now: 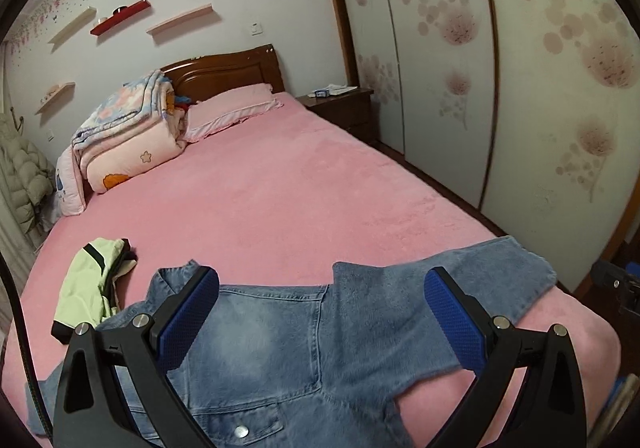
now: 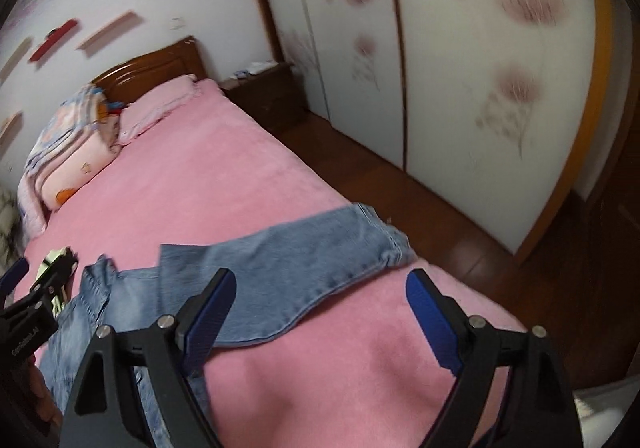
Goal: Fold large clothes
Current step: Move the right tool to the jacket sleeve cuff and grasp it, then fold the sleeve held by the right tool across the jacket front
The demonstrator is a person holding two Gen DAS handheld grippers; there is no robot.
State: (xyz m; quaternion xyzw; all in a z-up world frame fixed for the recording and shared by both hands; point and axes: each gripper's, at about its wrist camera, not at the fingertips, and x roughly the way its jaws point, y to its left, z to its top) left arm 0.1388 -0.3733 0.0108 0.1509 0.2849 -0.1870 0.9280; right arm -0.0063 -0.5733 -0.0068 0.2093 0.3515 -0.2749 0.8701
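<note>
Currently a denim shirt (image 1: pixel 280 348) lies spread on the pink bed (image 1: pixel 280 188), its sleeve (image 2: pixel 320 260) stretching toward two o'clock, nearest the right gripper (image 2: pixel 320 312), while both it and the left gripper (image 1: pixel 322 312) hover above with jaws apart, holding nothing.

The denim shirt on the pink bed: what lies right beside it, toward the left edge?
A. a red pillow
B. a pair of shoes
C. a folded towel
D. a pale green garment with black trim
D: a pale green garment with black trim lies crumpled beside the denim shirt on the pink bed.
</note>
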